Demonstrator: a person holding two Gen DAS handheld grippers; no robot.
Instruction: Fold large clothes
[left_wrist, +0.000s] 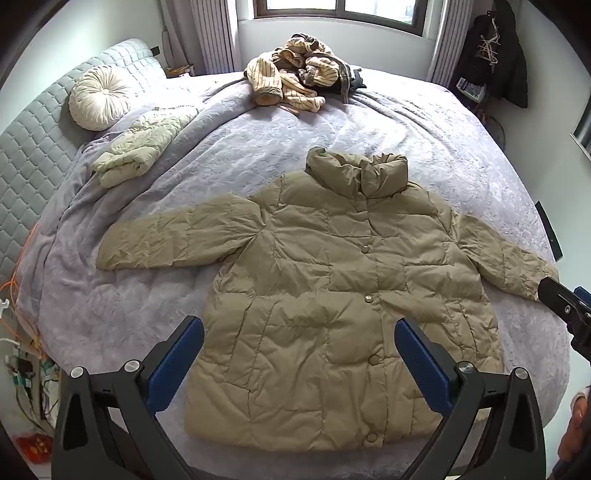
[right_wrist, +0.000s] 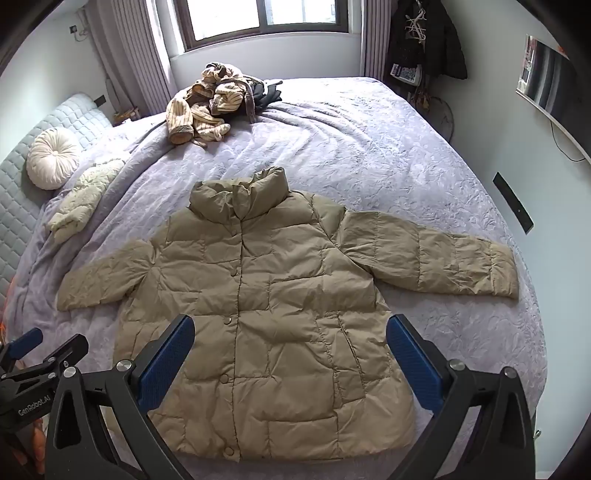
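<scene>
**Both claws wide, khaki puffer spread flat on the bed**

Here I am above the foot of the bed (left_wrist: 258, 122), and the khaki puffer jacket (left_wrist: 332, 295) lies face up on the lavender quilt, buttoned down the front, collar pointing toward the window (right_wrist: 258, 18). Both sleeves are stretched out sideways, one toward the headboard (left_wrist: 33, 155), the other toward the far edge of the mattress.

My left claw (left_wrist: 299, 354) hangs over the jacket's lower half, blue pads spread far apart, nothing between them. The hem sits right below, and I cannot tell whether the pads touch the fabric.

My right claw (right_wrist: 290, 350) is gaping too, empty, over the lower right panel near the pocket seams. In the left camera it shows at the right edge, just beside the cuff of that sleeve (left_wrist: 517, 266).

Around the bed: a pale green padded garment (left_wrist: 140, 147) bundled near the round cream cushion (left_wrist: 98, 96), well apart from the jacket. At the far end, a heap of striped cream clothes (left_wrist: 295, 74) with something dark beside it. Dark coats hang on a rack (right_wrist: 424, 37) in the corner, and curtains frame the window.
</scene>
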